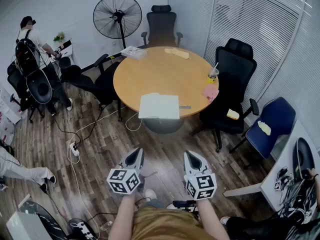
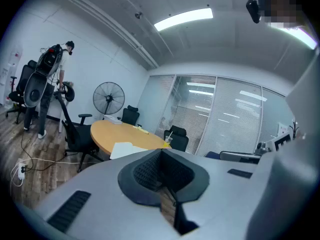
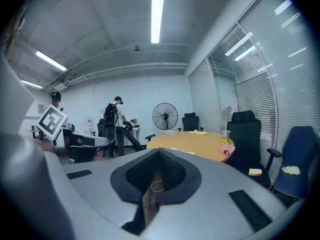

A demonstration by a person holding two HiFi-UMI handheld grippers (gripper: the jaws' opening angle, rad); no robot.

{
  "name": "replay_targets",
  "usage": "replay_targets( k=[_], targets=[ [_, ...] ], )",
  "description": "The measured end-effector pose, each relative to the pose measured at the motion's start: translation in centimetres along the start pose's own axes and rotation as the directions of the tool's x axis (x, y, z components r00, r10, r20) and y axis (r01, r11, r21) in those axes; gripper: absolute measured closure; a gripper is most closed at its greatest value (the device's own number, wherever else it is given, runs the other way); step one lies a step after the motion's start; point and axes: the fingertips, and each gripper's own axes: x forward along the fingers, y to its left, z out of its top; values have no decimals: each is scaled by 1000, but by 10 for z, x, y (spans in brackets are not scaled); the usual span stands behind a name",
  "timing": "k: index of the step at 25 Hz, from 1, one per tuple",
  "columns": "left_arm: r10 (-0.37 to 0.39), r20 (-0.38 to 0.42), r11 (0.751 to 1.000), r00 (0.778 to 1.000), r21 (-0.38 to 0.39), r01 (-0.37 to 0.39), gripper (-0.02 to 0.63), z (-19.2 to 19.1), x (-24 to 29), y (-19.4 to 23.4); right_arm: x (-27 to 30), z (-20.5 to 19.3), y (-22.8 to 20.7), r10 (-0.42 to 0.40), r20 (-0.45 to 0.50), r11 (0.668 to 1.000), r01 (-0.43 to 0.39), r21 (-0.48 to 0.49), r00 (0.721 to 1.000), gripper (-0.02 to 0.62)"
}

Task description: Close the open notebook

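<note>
- Notebook (image 1: 159,106): it lies open and flat at the near edge of the round wooden desk (image 1: 150,76), both white pages up, spine running near to far. I cannot tell whether its near edge hangs over the rim.
- I judge it light, with soft, bendy pages and perhaps a stiffer cover. Thin paper will crease or slip if I pinch it hard, and the whole book may slide on the smooth desk top when pushed.
- The best hold, as I read it, is the outer edge of one half, left or right. I would lift it together with its cover and swing it over the spine while the other hand-held gripper steadies the other half.
- Left hand-held gripper (image 1: 133,157): jaws pressed together with nothing between them, held over the floor well short of the desk.
- Right hand-held gripper (image 1: 192,160): jaws likewise together and empty, just right of the left one. Both must spread before they can take a page edge.
- A small dark pen-like thing (image 1: 185,107) lies just beside the notebook's right edge, and I could knock it if I work from that side.
- Farther right sit a pink thing (image 1: 210,91) and a cup (image 1: 213,74) with a straw, both apart from the notebook. I see a spill risk only on a wide sweep.
- Black office chairs (image 1: 232,84) ring the desk, but none stands on the near side. A power strip (image 1: 74,149) with its cables lies on the floor to the left.
</note>
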Motion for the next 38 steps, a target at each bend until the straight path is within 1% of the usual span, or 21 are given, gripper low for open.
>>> replay_targets(
  k=[3,7,10,16,21,26,29,32,38],
  targets=[
    [27,7,1000,1000,-8,-27,583,1,-8,9,-2,-2,6,0,-2,1000,0,0,1000,584],
    [44,10,999,999,-21,-44,583,-3,-15,11,-6,-4,10,5,-9,1000,-5,-8,1000,584],
    [44,8,999,999,-22,-44,583,-6,-18,5,-11,-4,9,8,-8,1000,-8,-10,1000,584],
    [48,13,999,999,-18,-48,583,-10,-26,-4,-23,-3,8,10,16,1000,-10,15,1000,583],
    [49,7,999,999,-15,-49,583,-15,-28,-10,-29,-8,3,8,11,1000,-8,26,1000,583],
    [47,-6,999,999,-5,-47,583,-18,-20,-9,-23,-15,-4,3,1,999,-3,41,1000,583],
    [50,-17,999,999,-18,-50,583,-22,-9,1,-10,-21,-9,-2,-15,999,3,49,1000,583],
    [49,-33,998,998,-37,-51,583,-24,13,19,12,-28,-16,-11,-40,999,14,52,999,583],
    [32,-57,998,998,-60,-35,583,-10,89,60,81,-28,-50,-40,-80,998,43,47,996,583]
  ],
)
